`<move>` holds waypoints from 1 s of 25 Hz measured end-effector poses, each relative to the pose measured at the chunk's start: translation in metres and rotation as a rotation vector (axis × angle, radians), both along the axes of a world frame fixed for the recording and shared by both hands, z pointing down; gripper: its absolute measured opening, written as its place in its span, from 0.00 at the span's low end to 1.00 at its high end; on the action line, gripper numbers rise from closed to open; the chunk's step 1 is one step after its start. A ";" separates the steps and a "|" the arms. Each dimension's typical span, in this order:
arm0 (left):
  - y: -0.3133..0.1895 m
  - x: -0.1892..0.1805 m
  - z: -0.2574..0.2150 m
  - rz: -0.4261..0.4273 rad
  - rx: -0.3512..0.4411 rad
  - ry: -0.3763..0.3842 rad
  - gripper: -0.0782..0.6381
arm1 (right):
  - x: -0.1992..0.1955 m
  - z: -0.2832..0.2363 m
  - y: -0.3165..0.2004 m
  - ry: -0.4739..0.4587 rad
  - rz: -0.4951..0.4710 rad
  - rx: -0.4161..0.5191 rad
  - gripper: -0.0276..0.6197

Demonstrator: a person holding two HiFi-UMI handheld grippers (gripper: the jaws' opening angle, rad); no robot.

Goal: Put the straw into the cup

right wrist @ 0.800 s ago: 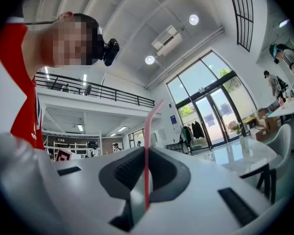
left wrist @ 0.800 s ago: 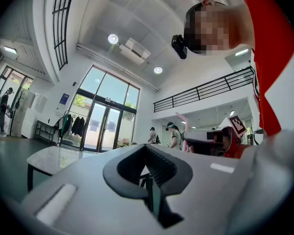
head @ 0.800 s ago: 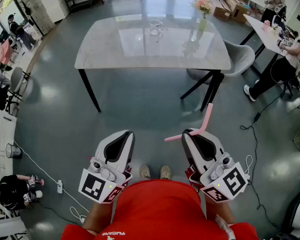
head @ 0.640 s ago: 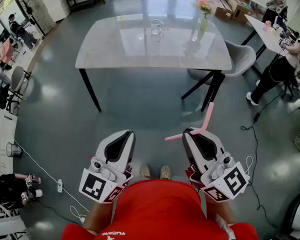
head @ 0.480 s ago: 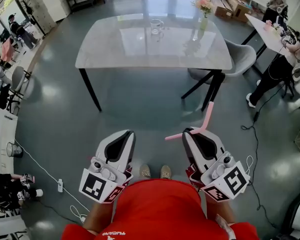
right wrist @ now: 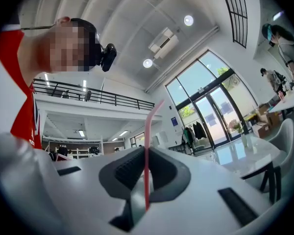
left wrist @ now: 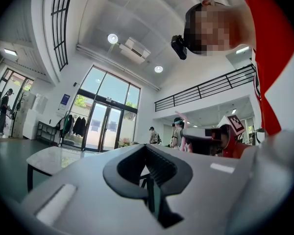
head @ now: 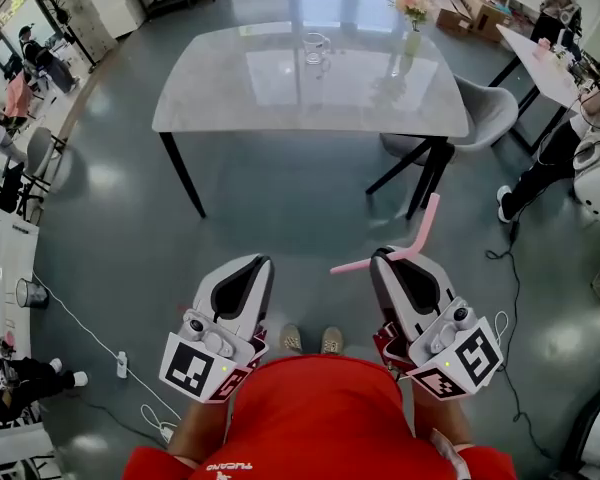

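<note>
My right gripper [head: 383,257] is shut on a pink bent straw [head: 416,241]; one end juts left, the other rises up and right past the jaw tips. In the right gripper view the straw [right wrist: 147,151] stands as a thin pink line pinched between the dark pads. My left gripper [head: 256,262] hangs level beside it, shut with nothing between its jaws [left wrist: 152,195]. A clear glass cup [head: 315,48] with a handle stands far ahead on the pale table [head: 230,93], near its far edge. Both grippers are well short of the table, close to my body.
A small vase of flowers [head: 411,6] stands at the table's far right. A grey chair [head: 480,118] is tucked at the table's right end. People sit at another table [head: 550,68] at the far right. A cable [head: 80,338] runs across the grey floor at the left.
The table and cup have shifted slightly in the head view as I moved. Both grippers keep the same pose, the straw still held in the right one.
</note>
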State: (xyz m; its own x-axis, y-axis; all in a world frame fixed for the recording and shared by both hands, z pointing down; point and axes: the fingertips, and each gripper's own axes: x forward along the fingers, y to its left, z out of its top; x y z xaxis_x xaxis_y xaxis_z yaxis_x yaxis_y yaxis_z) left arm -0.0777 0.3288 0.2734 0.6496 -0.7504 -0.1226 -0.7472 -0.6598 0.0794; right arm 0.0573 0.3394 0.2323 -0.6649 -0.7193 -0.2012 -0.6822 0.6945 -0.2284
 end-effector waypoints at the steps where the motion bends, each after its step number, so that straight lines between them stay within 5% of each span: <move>1: -0.001 0.002 0.000 -0.001 0.002 0.000 0.12 | 0.002 -0.001 -0.001 -0.001 0.000 0.004 0.07; 25: -0.008 0.045 0.005 -0.085 0.004 -0.024 0.12 | 0.059 -0.002 -0.021 0.003 -0.047 0.045 0.07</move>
